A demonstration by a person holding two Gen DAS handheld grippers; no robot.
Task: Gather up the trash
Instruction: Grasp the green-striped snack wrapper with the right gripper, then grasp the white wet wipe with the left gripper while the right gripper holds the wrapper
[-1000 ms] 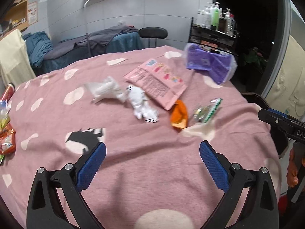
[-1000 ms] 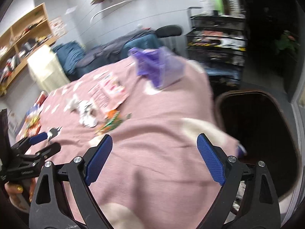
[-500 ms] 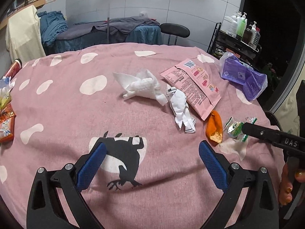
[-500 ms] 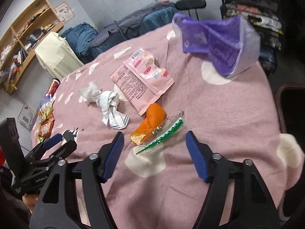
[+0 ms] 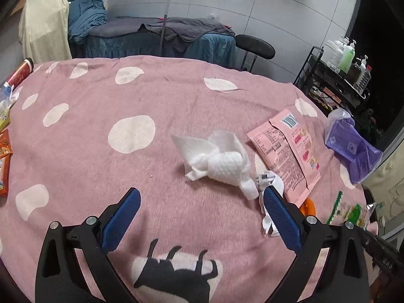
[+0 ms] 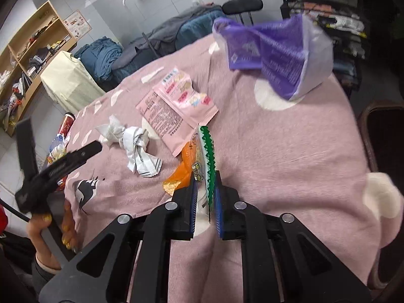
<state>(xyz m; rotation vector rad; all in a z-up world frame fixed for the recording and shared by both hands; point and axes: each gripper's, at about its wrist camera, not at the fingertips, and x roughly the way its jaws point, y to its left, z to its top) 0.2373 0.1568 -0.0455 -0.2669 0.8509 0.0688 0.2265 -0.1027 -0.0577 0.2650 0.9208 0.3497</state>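
Trash lies on the pink spotted tablecloth (image 6: pixel 282 151). My right gripper (image 6: pixel 205 192) has its jaws closing, and their blue pads pinch the near end of a clear wrapper with a green zigzag edge (image 6: pixel 207 149). An orange wrapper (image 6: pixel 184 169) lies against its left side. Farther off lie a pink snack packet (image 6: pixel 174 106), a crumpled white wrapper (image 6: pixel 141 151) and a white tissue (image 6: pixel 111 128). My left gripper (image 5: pixel 200 197) hangs open just short of the tissue (image 5: pixel 219 161), its right finger beside the crumpled wrapper (image 5: pixel 267 181).
A purple plastic bag (image 6: pixel 277 55) lies at the table's far right. A dark bin (image 6: pixel 378 131) stands past the right edge. Snack packs (image 5: pixel 3 166) and a red can (image 5: pixel 21 72) sit at the left. A black stool (image 5: pixel 255 46) and a bottle rack (image 5: pixel 341 75) stand behind.
My right gripper swung from the bin to the green-edged wrapper and its jaws came together on it. My left gripper slid left across the table, toward the tissue.
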